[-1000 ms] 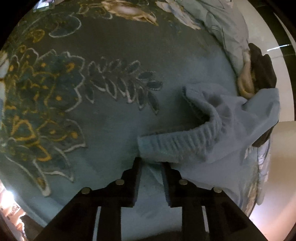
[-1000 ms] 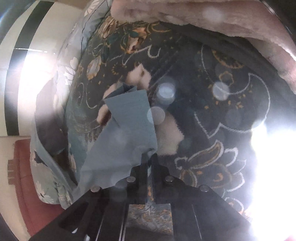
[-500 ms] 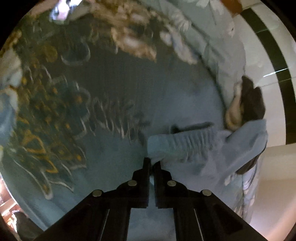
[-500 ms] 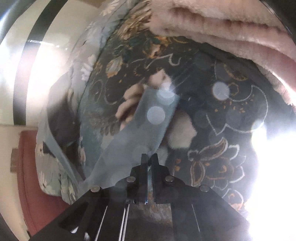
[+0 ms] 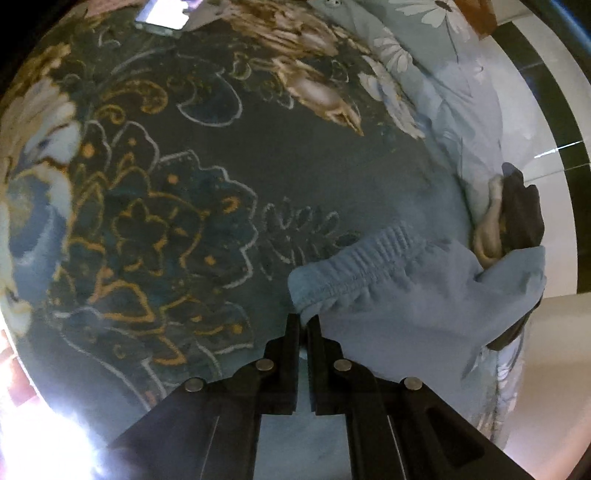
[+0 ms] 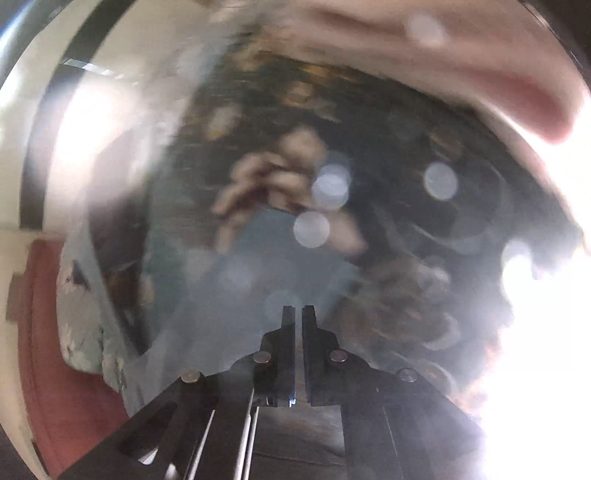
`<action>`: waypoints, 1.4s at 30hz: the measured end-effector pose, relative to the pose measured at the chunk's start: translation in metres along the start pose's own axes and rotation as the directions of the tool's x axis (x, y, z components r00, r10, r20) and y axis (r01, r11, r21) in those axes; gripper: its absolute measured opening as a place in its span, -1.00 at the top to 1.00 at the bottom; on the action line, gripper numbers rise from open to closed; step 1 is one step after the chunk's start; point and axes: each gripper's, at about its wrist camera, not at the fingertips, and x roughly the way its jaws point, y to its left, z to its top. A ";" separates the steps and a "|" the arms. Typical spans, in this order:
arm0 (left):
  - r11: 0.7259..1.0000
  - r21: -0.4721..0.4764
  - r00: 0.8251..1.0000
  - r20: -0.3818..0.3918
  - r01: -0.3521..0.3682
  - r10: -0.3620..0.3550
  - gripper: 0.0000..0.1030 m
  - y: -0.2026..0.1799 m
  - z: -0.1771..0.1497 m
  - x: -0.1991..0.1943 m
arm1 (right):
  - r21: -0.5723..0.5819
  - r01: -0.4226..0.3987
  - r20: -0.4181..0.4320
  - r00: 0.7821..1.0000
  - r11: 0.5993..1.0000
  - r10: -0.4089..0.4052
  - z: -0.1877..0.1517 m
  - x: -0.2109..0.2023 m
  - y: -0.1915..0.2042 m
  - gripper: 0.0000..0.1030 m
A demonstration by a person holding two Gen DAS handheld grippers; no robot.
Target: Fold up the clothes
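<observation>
A light blue garment (image 5: 417,295) with a gathered elastic waistband lies on a dark floral blanket (image 5: 184,206). My left gripper (image 5: 304,321) is shut on the waistband's near corner and holds it up. In the blurred right wrist view the same blue garment (image 6: 251,280) hangs in front of my right gripper (image 6: 298,312), which is shut on its edge. Glare and lens spots hide much of that view.
A pale blue floral pillow (image 5: 454,96) lies at the blanket's far right, with a dark and cream bundle of cloth (image 5: 517,221) beside it. A phone (image 5: 162,18) lies at the far edge. A pink plush blanket (image 6: 461,62) lies at the top right; a red surface (image 6: 55,350) shows at the left.
My left gripper closed on the waistband corner and lifted it. My right gripper stayed shut on the garment and moved quickly, blurring its view.
</observation>
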 end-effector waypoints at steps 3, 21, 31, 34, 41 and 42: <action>1.000 0.008 0.999 -0.033 0.024 -0.024 0.83 -0.001 0.001 -0.003 | -0.099 -0.040 -0.016 0.999 0.994 0.039 0.014 0.011 0.048 0.91; 0.995 0.029 0.994 -0.064 0.091 -0.089 -0.17 -0.044 0.061 0.022 | -0.403 -0.287 -0.163 0.957 0.869 0.240 0.118 0.216 0.423 0.07; 0.988 -0.023 0.983 -0.101 0.152 -0.154 -0.17 -0.051 0.067 0.043 | -0.489 -0.169 -0.046 0.985 0.856 0.168 0.153 0.269 0.507 0.07; 0.985 -0.031 0.979 -0.106 0.170 -0.173 -0.14 -0.053 0.068 0.046 | -0.487 -0.170 -0.047 0.985 0.856 0.169 0.155 0.270 0.517 0.48; 0.988 -0.037 0.982 -0.104 0.153 -0.156 0.60 -0.058 0.066 0.048 | -0.557 -0.157 -0.041 0.986 0.816 0.161 0.155 0.244 0.535 0.95; 0.986 -0.035 0.982 -0.094 0.160 -0.163 0.69 -0.059 0.066 0.046 | -0.561 -0.174 -0.034 0.982 0.809 0.188 0.156 0.230 0.535 0.95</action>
